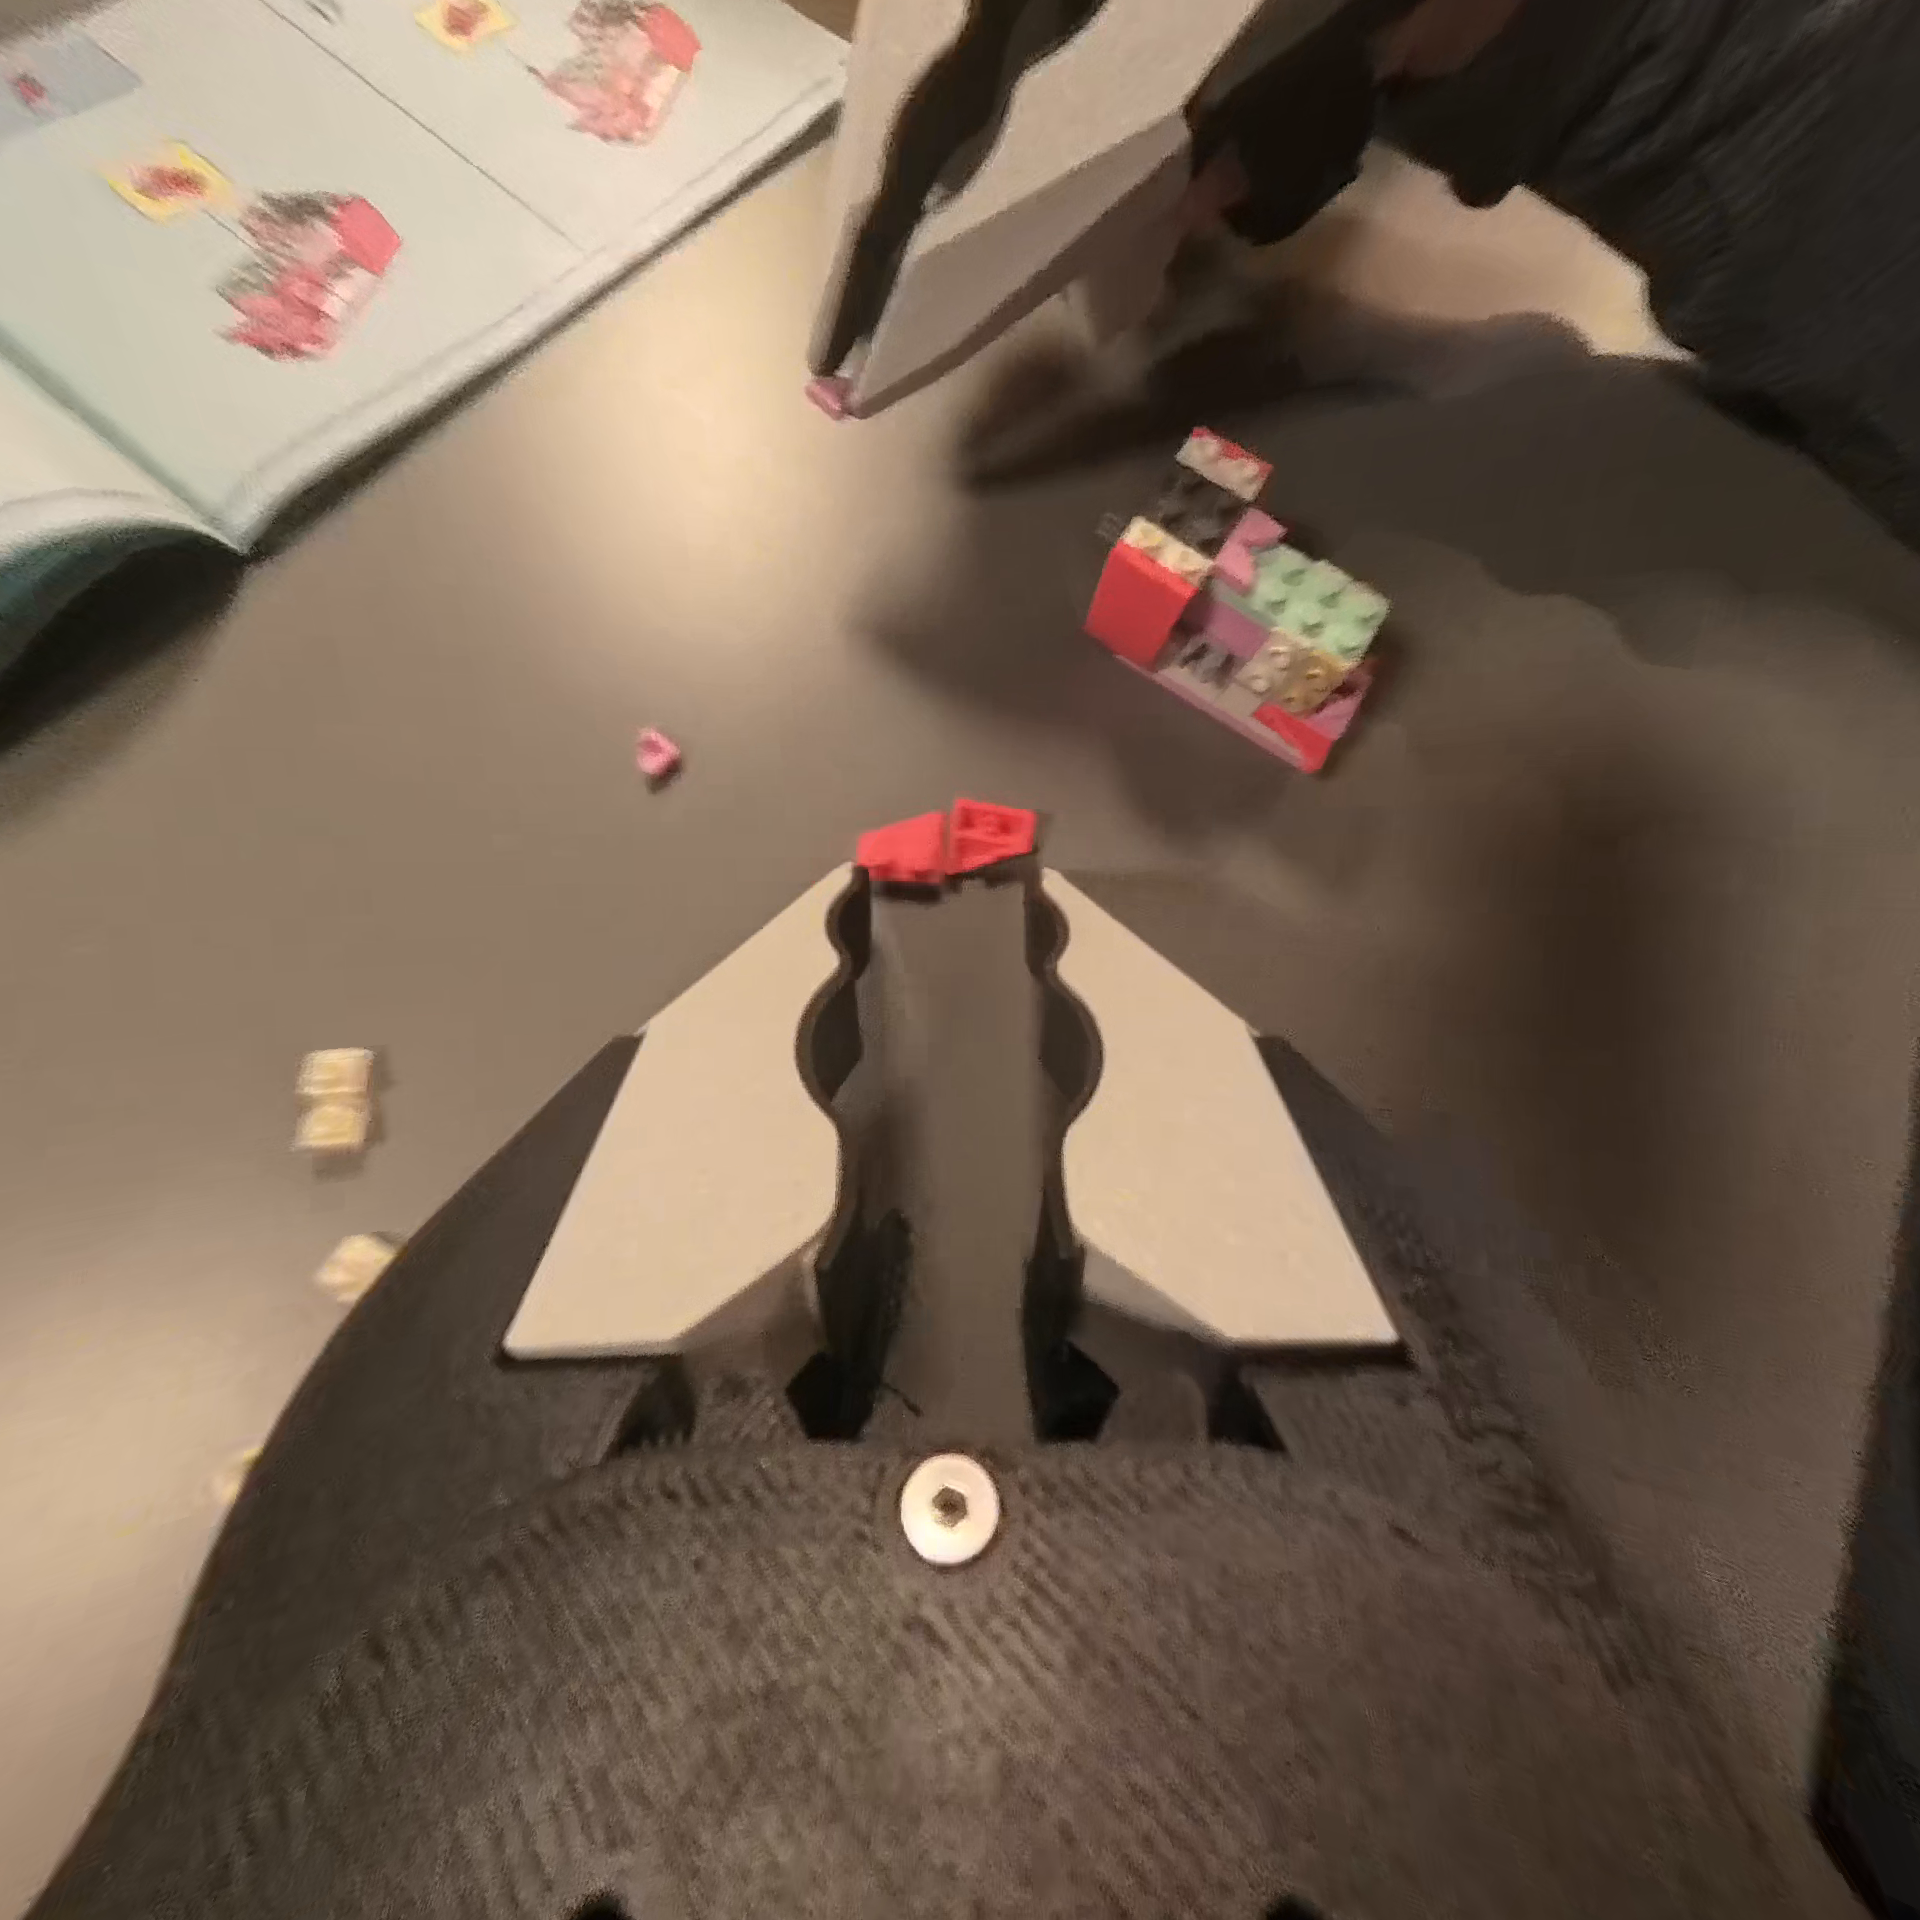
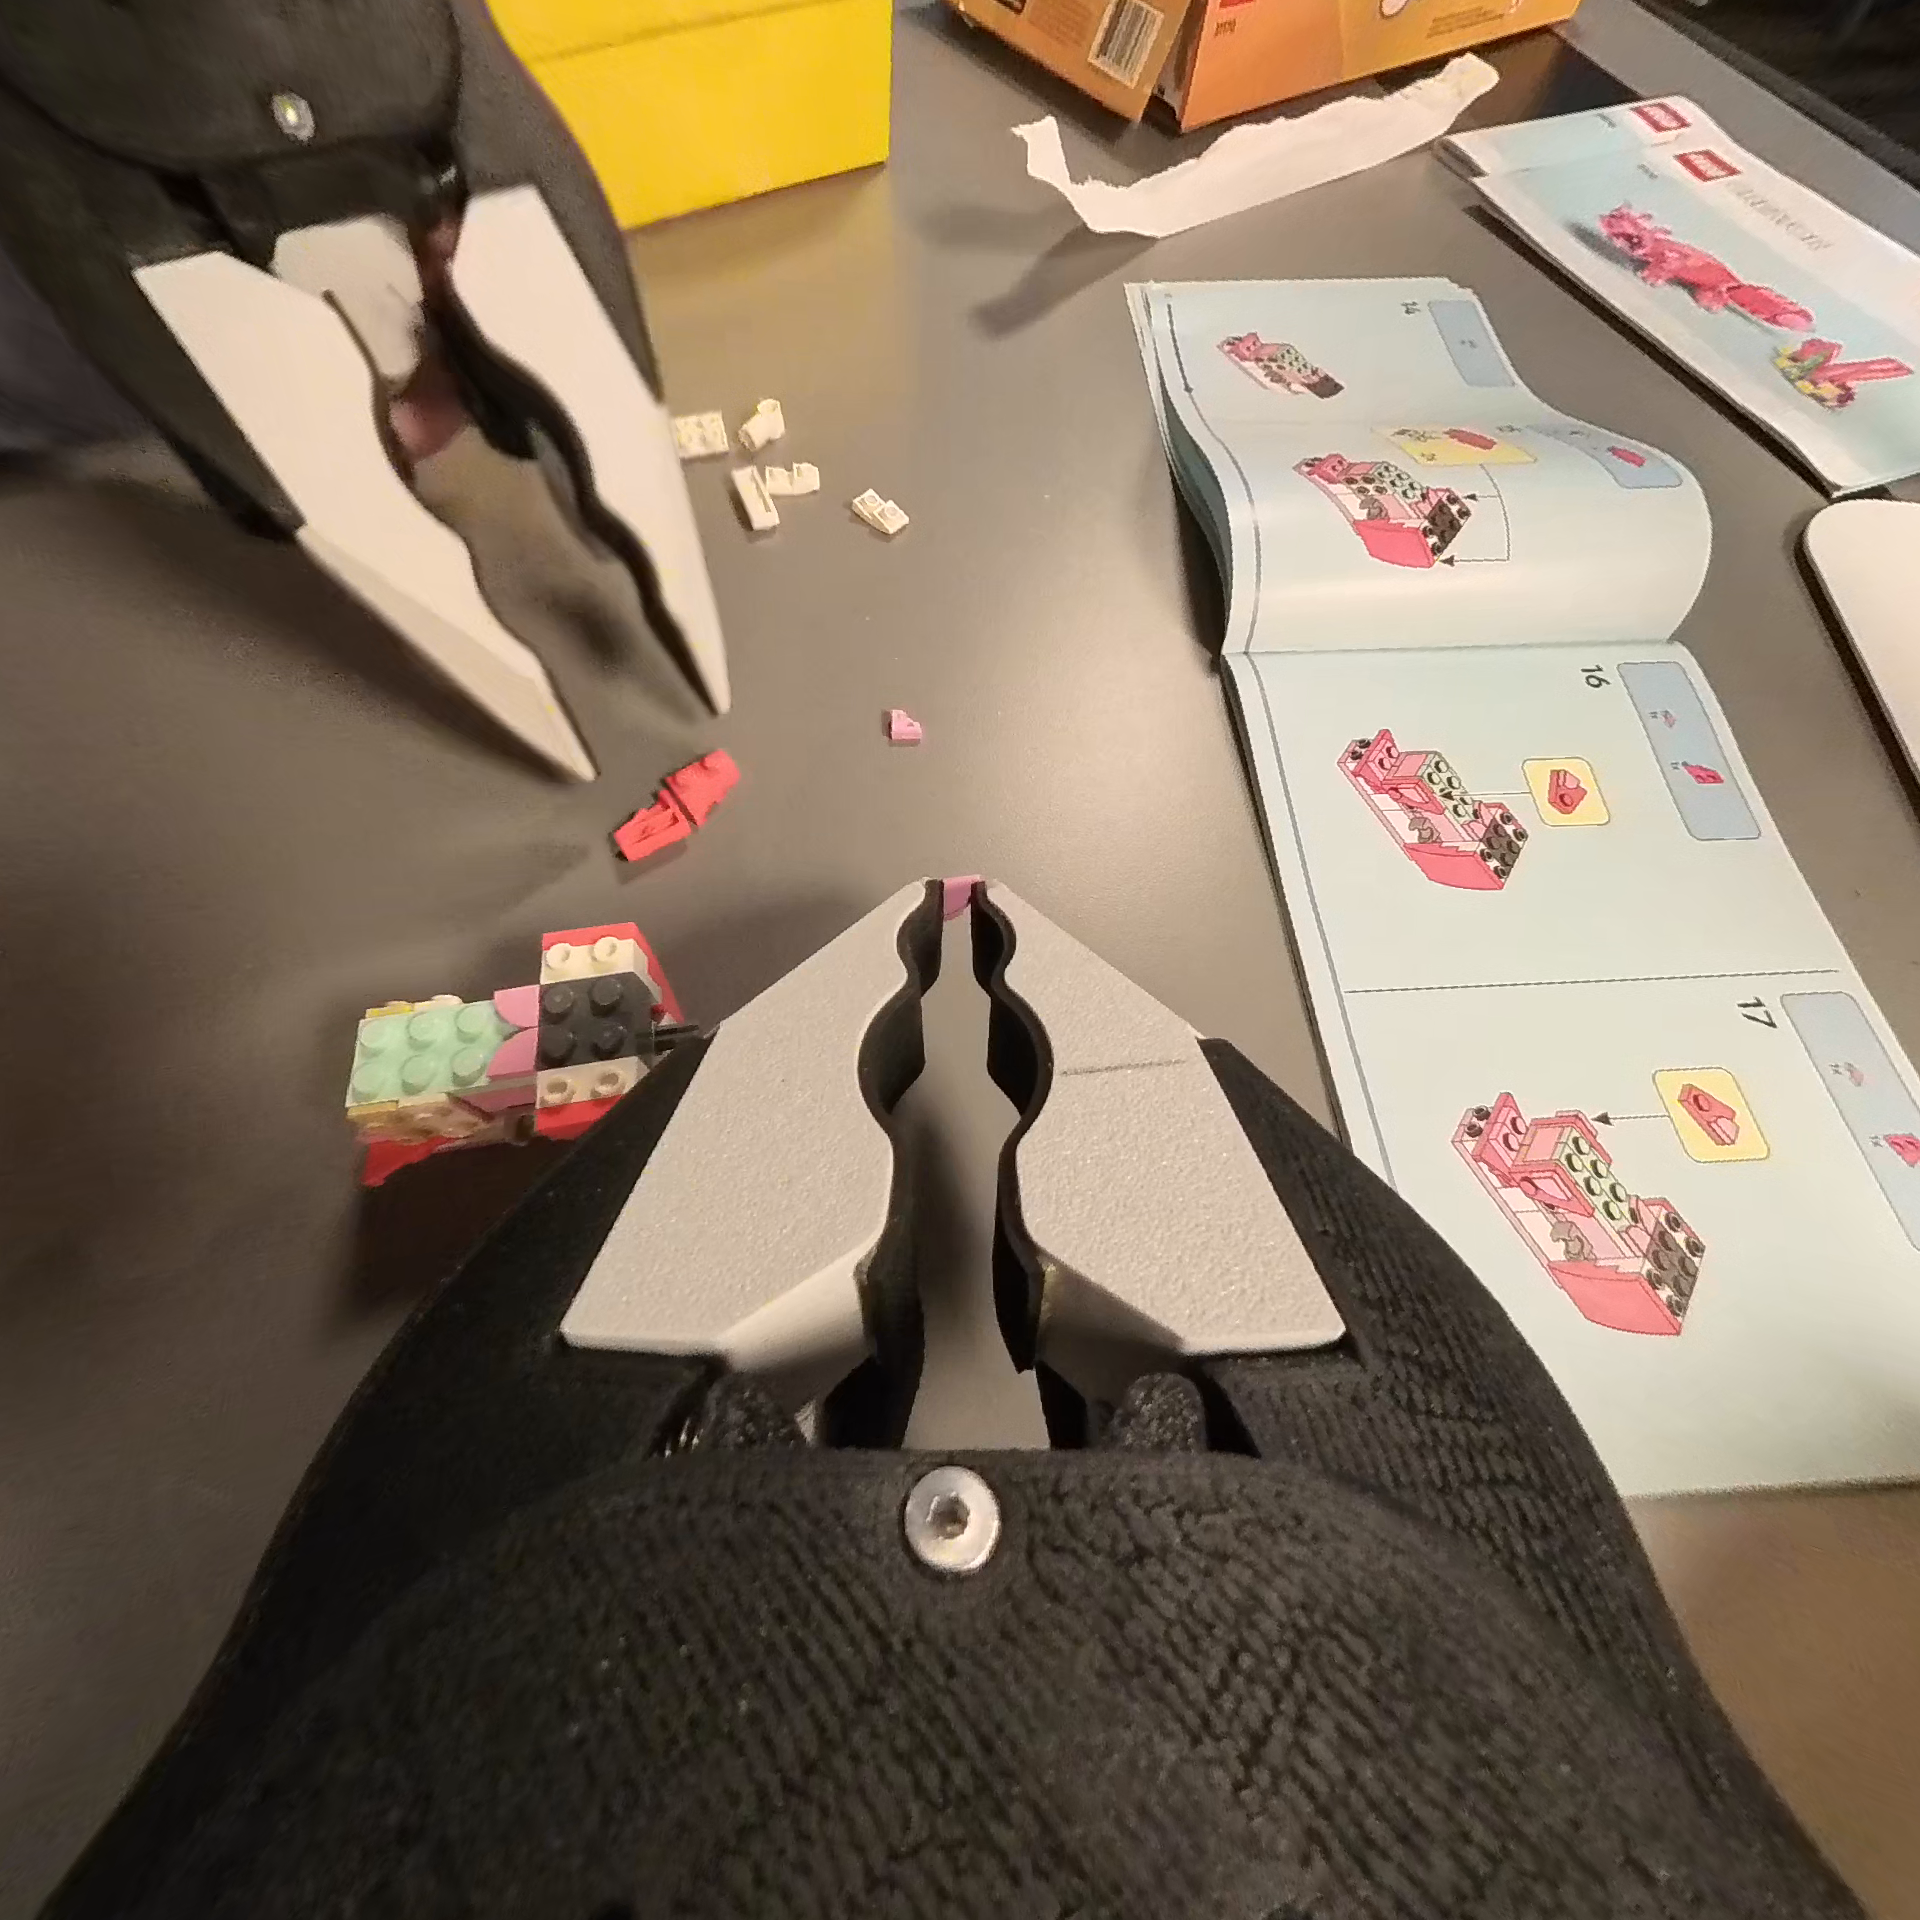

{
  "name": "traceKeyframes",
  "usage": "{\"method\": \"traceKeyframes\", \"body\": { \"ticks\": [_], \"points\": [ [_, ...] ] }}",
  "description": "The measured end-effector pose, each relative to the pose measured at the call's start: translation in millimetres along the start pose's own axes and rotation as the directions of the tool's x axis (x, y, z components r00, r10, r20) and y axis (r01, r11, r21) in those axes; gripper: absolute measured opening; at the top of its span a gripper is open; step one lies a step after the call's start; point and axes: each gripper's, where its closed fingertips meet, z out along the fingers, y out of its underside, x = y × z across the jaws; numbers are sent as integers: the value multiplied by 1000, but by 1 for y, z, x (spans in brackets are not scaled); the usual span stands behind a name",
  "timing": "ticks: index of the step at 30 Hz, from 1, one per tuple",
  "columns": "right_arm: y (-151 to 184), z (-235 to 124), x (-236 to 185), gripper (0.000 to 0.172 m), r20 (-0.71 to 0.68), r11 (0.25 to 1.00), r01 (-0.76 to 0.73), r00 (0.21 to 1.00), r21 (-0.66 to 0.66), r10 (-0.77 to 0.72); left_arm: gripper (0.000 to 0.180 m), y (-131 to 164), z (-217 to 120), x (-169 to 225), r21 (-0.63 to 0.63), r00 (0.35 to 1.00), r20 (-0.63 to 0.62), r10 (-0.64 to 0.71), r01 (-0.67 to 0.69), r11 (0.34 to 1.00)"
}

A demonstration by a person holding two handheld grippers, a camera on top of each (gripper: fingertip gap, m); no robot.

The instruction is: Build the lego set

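Closest to the lens, the right claw [image 2: 958, 891] is closed, its pads pinching a tiny pink brick [image 2: 957, 889] just above the grey tabletop [image 2: 1039, 520].

From the left, the left claw [image 2: 649, 743] hangs open, its tips just over two joined red slope bricks [image 2: 675, 805] and clear of them. Below it lies a partly built brick model [image 2: 499, 1049] in red, mint, black and pink, its studs bare. Next come scattered cream bricks [image 2: 774, 468], a loose pink brick [image 2: 902, 726], then an open instruction booklet [image 2: 1507, 831] on the right.

Only the right wrist view shows the yellow box [image 2: 707, 104], orange carton [image 2: 1247, 52] and torn paper strip [image 2: 1247, 156]. The left wrist view is blurred, but it shows the red bricks dead ahead of the left claw's tips.
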Motion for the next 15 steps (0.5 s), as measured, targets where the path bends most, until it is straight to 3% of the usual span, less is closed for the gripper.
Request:
{"method": "traceKeyframes", "body": {
  "ticks": [4, 9, 15],
  "points": [
    [0, 0, 0, 4, 2, 1000, 0, 1000, -1, 0, 40, -11, -4, -2, 35, 985, -83, 153, -151, 988],
    [1, -1, 0, 4, 1, 1000, -3, 1000, -3, 3, 42, -8, 5, 5, 7, 943, -207, 262, -266, 964],
    [1, -1, 1, 4, 3, 1000, -9, 1000, 0, 9, 42, 3, 11, 4, -68, 923, -245, 297, -322, 944]
  ]
}}
